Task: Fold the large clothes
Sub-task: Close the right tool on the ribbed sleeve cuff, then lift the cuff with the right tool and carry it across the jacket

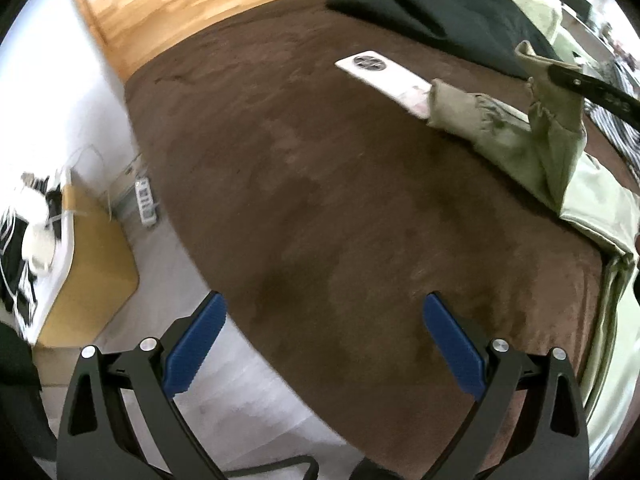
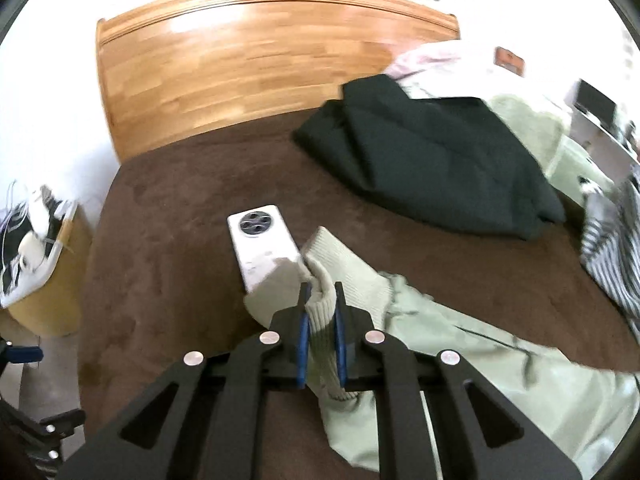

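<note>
A: Left wrist view. Left gripper is spread wide, nothing between the blue pads. It hangs over the near corner of the brown bed, floor to its left.
B: The garment?
A: Pale green jacket lies along the right side of the bed. One sleeve is lifted; the right gripper comes in from the right edge, at the cuff. Can't tell its jaw state from this view.
B: Anything else there?
A: White phone, face down, its near end under the jacket's other cuff. Dark garment beyond, by the headboard.
B: Right wrist view?
A: Right gripper is clamped on the ribbed cuff, which fills the narrow gap between the pads. The jacket trails off to the lower right on the bed. Phone is just ahead of the tips, dark garment further back, striped cloth at the right edge.
</note>
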Demonstrator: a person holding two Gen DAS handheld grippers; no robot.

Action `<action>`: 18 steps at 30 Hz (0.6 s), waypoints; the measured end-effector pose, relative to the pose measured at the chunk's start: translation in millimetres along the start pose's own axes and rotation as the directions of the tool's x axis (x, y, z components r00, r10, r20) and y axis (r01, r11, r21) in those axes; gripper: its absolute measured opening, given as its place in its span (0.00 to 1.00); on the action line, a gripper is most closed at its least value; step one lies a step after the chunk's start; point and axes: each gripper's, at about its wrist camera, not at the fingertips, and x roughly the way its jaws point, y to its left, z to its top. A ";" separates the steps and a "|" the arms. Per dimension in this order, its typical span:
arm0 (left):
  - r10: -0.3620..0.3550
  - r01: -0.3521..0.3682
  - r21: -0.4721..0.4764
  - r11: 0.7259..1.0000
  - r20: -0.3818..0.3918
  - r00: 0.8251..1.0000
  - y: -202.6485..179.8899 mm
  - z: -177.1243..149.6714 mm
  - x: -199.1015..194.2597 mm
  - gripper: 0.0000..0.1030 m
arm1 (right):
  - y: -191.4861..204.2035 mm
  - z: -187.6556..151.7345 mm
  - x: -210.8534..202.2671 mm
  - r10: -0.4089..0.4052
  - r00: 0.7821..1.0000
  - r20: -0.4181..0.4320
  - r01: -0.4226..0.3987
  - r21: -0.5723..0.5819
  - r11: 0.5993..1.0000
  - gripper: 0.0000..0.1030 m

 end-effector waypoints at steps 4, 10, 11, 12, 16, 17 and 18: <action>-0.010 0.010 0.024 1.000 0.020 1.000 -13.4 8.7 1.5 0.94 | -4.5 -8.0 -5.2 0.017 1.000 -0.014 -0.018 -0.023 1.000 0.11; -0.012 0.012 0.027 1.000 0.020 1.000 -15.1 4.8 3.8 0.94 | 25.5 7.0 28.1 0.021 1.000 -0.017 -0.022 -0.062 0.998 0.11; -0.005 0.005 0.031 1.000 0.014 1.000 -13.0 2.3 5.4 0.94 | 32.6 12.1 38.1 0.023 1.000 -0.016 -0.024 -0.059 0.998 0.11; 0.001 -0.001 0.033 0.999 0.009 1.000 -11.3 0.9 7.0 0.94 | 37.5 15.6 45.5 0.024 1.000 -0.017 -0.025 -0.058 0.998 0.11; 0.027 -0.027 0.003 1.000 -0.020 0.999 9.7 -9.0 16.3 0.94 | 58.5 25.1 97.0 0.006 0.998 -0.069 -0.012 -0.086 0.996 0.11; 0.033 -0.033 -0.009 0.999 -0.027 0.999 15.3 -11.6 18.8 0.94 | 59.6 22.2 108.5 0.008 0.996 -0.094 -0.016 -0.088 0.996 0.11; 0.040 -0.041 -0.021 0.999 -0.034 0.999 21.3 -13.1 21.4 0.94 | 60.6 17.8 117.8 0.009 0.993 -0.117 -0.019 -0.092 0.996 0.11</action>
